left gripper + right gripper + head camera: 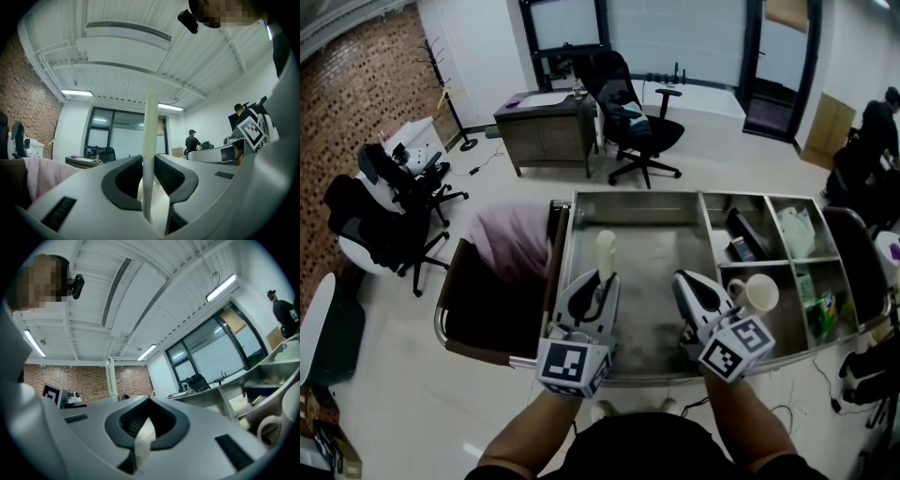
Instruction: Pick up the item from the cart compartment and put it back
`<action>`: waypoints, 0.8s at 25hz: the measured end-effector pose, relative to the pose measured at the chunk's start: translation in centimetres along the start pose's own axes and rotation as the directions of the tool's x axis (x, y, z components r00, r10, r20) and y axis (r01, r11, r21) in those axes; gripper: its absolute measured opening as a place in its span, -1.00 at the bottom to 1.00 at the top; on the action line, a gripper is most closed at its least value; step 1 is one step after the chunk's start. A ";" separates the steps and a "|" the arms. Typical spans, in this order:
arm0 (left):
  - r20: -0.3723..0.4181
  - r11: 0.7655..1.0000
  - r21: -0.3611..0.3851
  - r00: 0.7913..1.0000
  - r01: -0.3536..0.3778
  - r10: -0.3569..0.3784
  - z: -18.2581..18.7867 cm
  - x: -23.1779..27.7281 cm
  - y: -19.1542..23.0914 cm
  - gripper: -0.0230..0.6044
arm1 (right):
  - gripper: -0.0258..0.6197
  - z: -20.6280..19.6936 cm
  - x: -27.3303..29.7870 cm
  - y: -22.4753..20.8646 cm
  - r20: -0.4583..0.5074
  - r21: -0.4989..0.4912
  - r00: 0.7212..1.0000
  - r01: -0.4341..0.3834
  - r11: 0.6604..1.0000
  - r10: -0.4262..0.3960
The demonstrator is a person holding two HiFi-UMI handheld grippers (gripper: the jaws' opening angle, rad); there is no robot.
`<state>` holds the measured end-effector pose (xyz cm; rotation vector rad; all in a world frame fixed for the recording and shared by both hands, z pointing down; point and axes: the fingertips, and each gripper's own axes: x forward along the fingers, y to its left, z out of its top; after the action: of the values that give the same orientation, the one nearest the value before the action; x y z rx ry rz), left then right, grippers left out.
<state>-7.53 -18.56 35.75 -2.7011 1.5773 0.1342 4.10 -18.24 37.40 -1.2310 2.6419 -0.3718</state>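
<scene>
Black office chair (639, 122) beside wooden desk (546, 131); brick wall (356, 84) at left.

Long, thin, cream-white stick (606, 251) with a round top. Standing straight up, pinched near its lower end between the jaws of the left gripper (603, 281). Over the big left compartment (656, 258) of the shiny metal cart (628, 197).

White left gripper (605, 277) and right gripper (683, 278) (black pads (123, 182)) bear square-marker cubes (572, 365).
</scene>
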 end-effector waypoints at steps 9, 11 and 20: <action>-0.027 1.000 0.017 1.000 -0.009 0.009 1.0 0.6 0.5 -0.67 | -0.87 0.1 -0.1 0.1 0.007 -0.003 1.000 -0.001 1.000 0.001; -0.020 0.999 0.034 1.000 -0.013 0.014 2.1 1.1 0.7 -0.67 | -0.88 0.2 -0.1 0.1 0.011 -0.003 1.000 -0.003 1.000 0.003; -0.072 0.984 0.176 0.997 0.011 0.001 5.4 5.7 1.4 -0.67 | -0.88 0.4 -0.1 0.2 0.014 -0.005 1.000 -0.004 1.000 0.004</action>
<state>-6.33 -23.89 30.00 -2.6010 1.5204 -0.0993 4.10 -18.10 36.95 -1.2256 2.6349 -0.3553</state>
